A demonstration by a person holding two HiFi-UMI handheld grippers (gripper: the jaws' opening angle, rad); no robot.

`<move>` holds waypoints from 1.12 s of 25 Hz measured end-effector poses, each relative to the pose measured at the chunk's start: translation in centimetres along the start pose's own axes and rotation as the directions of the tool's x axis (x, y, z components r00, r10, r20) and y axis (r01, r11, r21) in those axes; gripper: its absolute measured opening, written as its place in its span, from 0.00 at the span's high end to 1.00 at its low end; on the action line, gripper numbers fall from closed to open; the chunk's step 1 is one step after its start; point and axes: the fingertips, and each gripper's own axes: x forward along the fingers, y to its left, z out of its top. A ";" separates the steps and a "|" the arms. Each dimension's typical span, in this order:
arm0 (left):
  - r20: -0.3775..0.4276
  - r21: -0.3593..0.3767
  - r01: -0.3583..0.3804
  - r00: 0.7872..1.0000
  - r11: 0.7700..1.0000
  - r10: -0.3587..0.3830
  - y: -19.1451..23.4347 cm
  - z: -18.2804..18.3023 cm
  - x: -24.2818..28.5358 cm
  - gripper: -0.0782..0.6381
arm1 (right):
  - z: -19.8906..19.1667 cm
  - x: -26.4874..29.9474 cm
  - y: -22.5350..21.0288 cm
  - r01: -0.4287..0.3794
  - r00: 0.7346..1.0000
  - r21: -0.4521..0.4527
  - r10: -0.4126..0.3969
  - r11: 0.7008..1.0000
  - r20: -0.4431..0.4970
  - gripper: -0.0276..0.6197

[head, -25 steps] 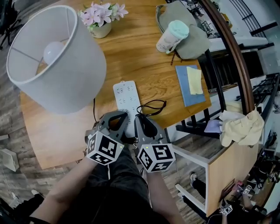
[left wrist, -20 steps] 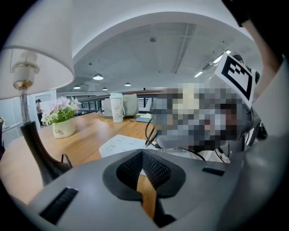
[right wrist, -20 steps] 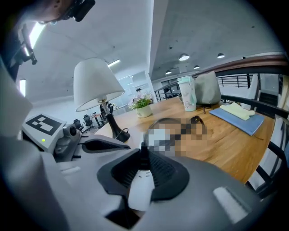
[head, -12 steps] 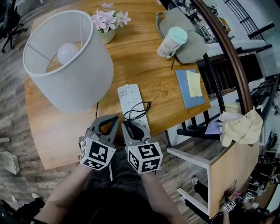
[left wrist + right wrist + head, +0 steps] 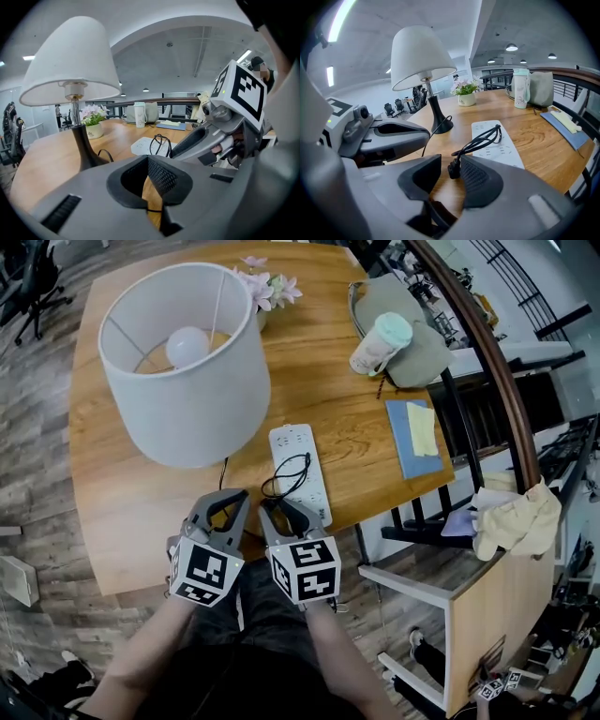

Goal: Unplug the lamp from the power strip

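Head view: left gripper (image 5: 241,496) closed empty, right gripper (image 5: 277,507) just opened around the black plug (image 5: 453,168), its black cord (image 5: 289,474) looped over the white plastic power strip (image 5: 305,440).

1. A wooden bench (image 5: 319,371) stands on a plank floor (image 5: 37,474).
2. A pot of pink flowers (image 5: 269,289) sits near the bench's far edge.
3. A pale cup with a mint-green lid (image 5: 380,343) stands just beside a grey bag (image 5: 427,357).
4. A blue notebook (image 5: 406,451) lies near the right edge, with a yellow sheet (image 5: 422,427) on it.
5. A yellowish cloth (image 5: 511,521) is bunched on a wooden cabinet (image 5: 487,606) beside the bench.
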 end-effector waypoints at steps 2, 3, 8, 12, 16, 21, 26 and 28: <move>0.005 0.000 -0.001 1.000 1.000 0.001 -0.1 0.0 -0.3 0.90 | -0.2 -0.3 -0.2 0.017 1.000 0.006 -0.017 1.000 -0.001 0.76; 0.007 0.001 0.000 1.000 1.000 0.000 -0.1 0.0 -0.4 0.90 | -0.3 -0.5 -0.3 0.025 1.000 0.009 -0.025 1.000 0.000 0.76; 0.023 0.010 0.008 1.000 1.000 -0.008 -0.4 0.2 -0.9 0.90 | -0.5 -1.6 -0.4 0.054 0.998 0.030 -0.055 0.998 0.023 0.75; 0.039 0.014 0.032 0.999 0.999 -0.033 -1.0 0.4 -1.1 0.90 | -0.3 -2.7 -0.6 0.074 0.995 0.042 -0.077 0.996 0.062 0.75; 0.053 0.042 0.057 0.997 0.997 -0.059 -1.2 1.0 -1.2 0.90 | 0.9 -4.6 -0.9 0.114 0.977 0.052 -0.121 0.992 0.177 0.83; 0.120 0.047 0.093 0.988 0.995 -0.098 -1.2 2.7 -1.8 0.90 | 3.0 -7.4 -1.5 0.143 0.932 0.050 -0.152 0.988 0.330 0.95; 0.243 0.039 0.173 0.954 0.984 -0.177 -2.4 5.2 -3.1 0.90 | 5.0 -10.4 -1.8 0.169 0.879 0.029 -0.164 0.985 0.447 0.95; 0.282 0.044 0.192 0.939 0.981 -0.196 -2.7 6.3 -3.5 0.90 | 5.6 -11.4 -1.8 0.183 0.862 0.027 -0.173 0.983 0.476 0.95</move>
